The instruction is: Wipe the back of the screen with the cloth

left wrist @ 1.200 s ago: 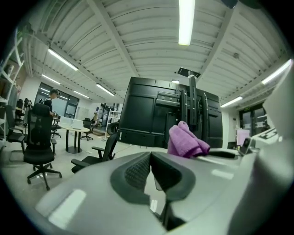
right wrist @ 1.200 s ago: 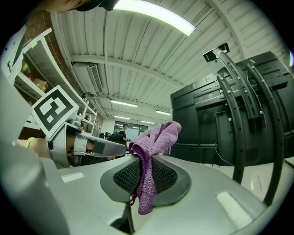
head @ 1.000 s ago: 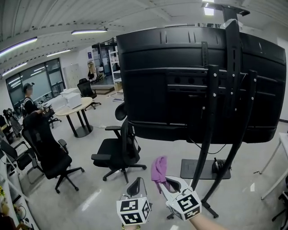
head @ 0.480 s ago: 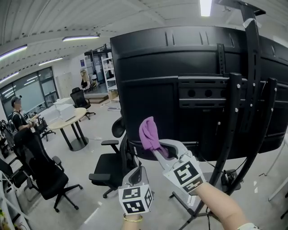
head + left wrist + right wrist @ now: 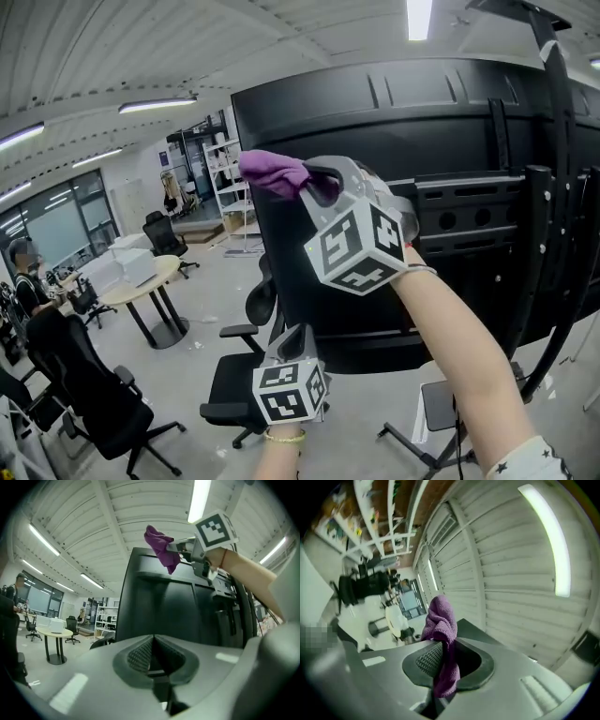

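The big black screen (image 5: 441, 206) shows its back to me on a black stand (image 5: 553, 234). My right gripper (image 5: 314, 181) is raised by the screen's upper left corner, shut on a bunched purple cloth (image 5: 270, 172) that sticks out to the left. In the right gripper view the cloth (image 5: 442, 627) hangs between the jaws of the right gripper (image 5: 445, 660). My left gripper (image 5: 296, 336) is held low in front of the screen, shut, with nothing in it. The left gripper view looks up at the screen (image 5: 164, 606), the cloth (image 5: 161, 549) and the right gripper (image 5: 183, 546).
A black office chair (image 5: 239, 394) stands under the screen, another chair (image 5: 75, 394) at the left. A round table (image 5: 141, 281) with white boxes and a person (image 5: 21, 272) are further left. Shelves (image 5: 220, 178) stand behind. The stand's foot (image 5: 441, 412) lies at the lower right.
My right gripper has risen with the cloth from below the screen to its upper left corner. The left gripper has stayed low. I have moved closer to the screen.
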A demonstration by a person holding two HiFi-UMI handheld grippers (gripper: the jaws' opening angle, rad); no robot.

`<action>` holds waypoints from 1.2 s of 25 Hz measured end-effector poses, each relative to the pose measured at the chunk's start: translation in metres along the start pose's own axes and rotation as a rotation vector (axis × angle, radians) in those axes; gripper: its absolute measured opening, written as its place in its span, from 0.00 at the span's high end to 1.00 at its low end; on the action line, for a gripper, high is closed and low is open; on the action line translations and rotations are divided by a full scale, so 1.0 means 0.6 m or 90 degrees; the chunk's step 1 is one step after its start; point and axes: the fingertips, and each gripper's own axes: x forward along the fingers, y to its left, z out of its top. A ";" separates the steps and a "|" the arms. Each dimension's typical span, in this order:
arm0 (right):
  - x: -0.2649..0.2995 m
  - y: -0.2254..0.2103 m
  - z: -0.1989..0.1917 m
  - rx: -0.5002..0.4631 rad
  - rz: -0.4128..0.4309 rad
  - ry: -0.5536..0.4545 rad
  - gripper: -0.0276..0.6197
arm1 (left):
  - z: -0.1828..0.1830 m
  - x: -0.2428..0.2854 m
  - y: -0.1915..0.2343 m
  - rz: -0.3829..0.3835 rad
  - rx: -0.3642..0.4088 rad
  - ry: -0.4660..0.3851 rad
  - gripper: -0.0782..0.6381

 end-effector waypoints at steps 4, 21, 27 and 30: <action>0.059 -0.048 0.002 -0.229 -0.106 0.047 0.88 | 0.000 0.035 0.026 -0.006 -0.001 -0.009 0.88; 0.017 0.089 -0.116 -0.329 -0.090 0.136 0.88 | -0.037 0.070 0.026 -0.046 -0.016 -0.017 0.88; -0.078 0.204 -0.208 -0.290 -0.028 0.166 0.88 | -0.091 0.064 0.002 -0.040 -0.004 -0.008 0.88; -0.120 0.260 -0.248 -0.269 0.008 0.188 0.88 | -0.108 0.055 -0.006 -0.040 -0.003 0.003 0.88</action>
